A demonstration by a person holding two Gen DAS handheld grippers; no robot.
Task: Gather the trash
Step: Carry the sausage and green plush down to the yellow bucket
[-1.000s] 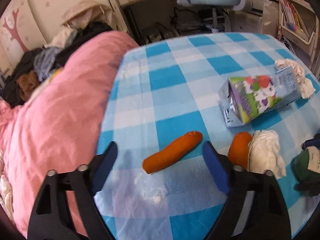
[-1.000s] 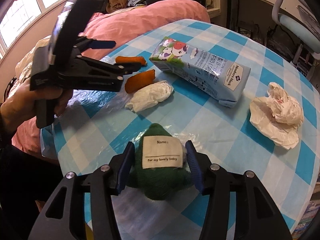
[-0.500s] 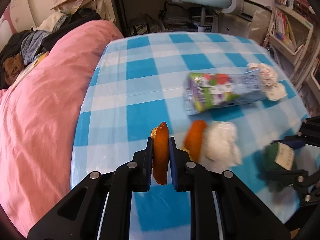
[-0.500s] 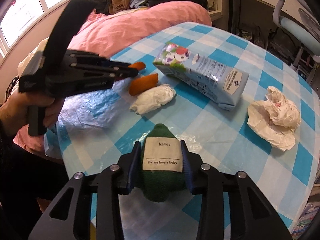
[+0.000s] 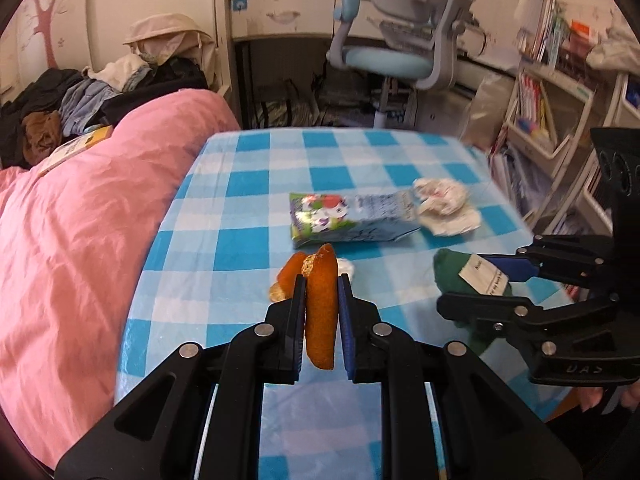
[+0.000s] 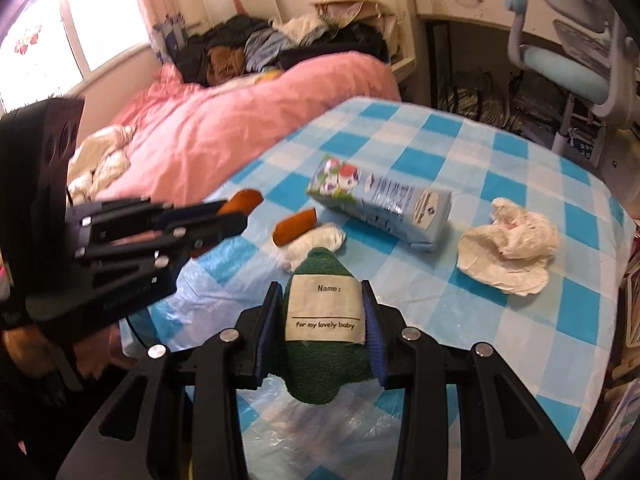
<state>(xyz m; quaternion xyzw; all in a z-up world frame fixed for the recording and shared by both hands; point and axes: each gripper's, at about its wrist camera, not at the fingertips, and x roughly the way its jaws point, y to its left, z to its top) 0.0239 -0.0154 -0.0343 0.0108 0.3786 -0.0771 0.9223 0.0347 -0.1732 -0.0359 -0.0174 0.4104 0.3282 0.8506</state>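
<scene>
My left gripper is shut on an orange food piece and holds it upright above the checked table. In the right wrist view the left gripper hangs at the left with that orange piece at its tips. My right gripper is shut on a green knitted toy with a white name label, held off the table. That toy and the right gripper appear at the right of the left wrist view. A second orange piece lies on the cloth.
A milk carton lies on its side mid-table, with a white tissue wad near it and crumpled paper to the right. Clear plastic covers the near edge. A pink duvet borders the left; a desk chair stands behind.
My left gripper closed on the orange piece and lifted it off the cloth. My right gripper closed on the green toy and raised it.
</scene>
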